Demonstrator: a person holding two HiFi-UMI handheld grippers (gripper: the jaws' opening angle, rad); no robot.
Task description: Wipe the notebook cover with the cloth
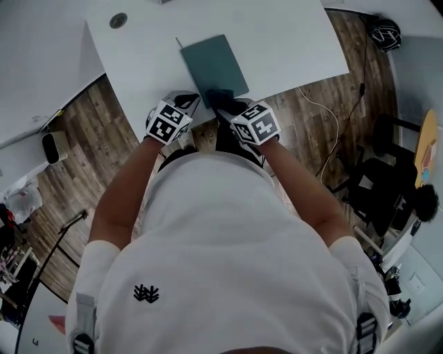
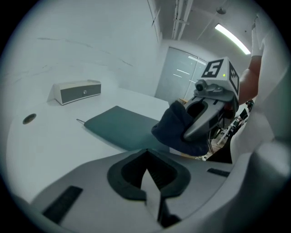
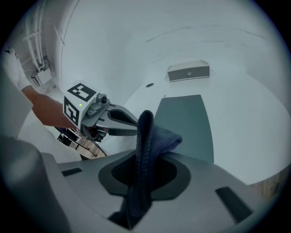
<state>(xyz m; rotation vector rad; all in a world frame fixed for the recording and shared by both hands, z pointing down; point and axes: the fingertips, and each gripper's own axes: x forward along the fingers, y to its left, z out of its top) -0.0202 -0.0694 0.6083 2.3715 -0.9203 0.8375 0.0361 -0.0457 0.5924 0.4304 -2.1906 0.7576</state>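
A teal notebook (image 1: 213,63) lies flat on the white table (image 1: 291,41), its near end by the table's front edge. My right gripper (image 1: 223,105) is shut on a dark blue cloth (image 1: 220,96), which hangs over the notebook's near end. In the right gripper view the cloth (image 3: 146,136) stands folded between the jaws, with the notebook (image 3: 185,123) just beyond. My left gripper (image 1: 188,104) sits to the left of the notebook's near corner, shut and empty. In the left gripper view the cloth (image 2: 176,130) and notebook (image 2: 122,129) are ahead of it.
A grey box-shaped device (image 2: 77,92) stands at the table's far side, and a round cable hole (image 1: 118,20) is set into the top. A thin stick (image 2: 81,121) pokes out at the notebook's far corner. Black chairs (image 1: 387,187) and a cable are on the wooden floor to the right.
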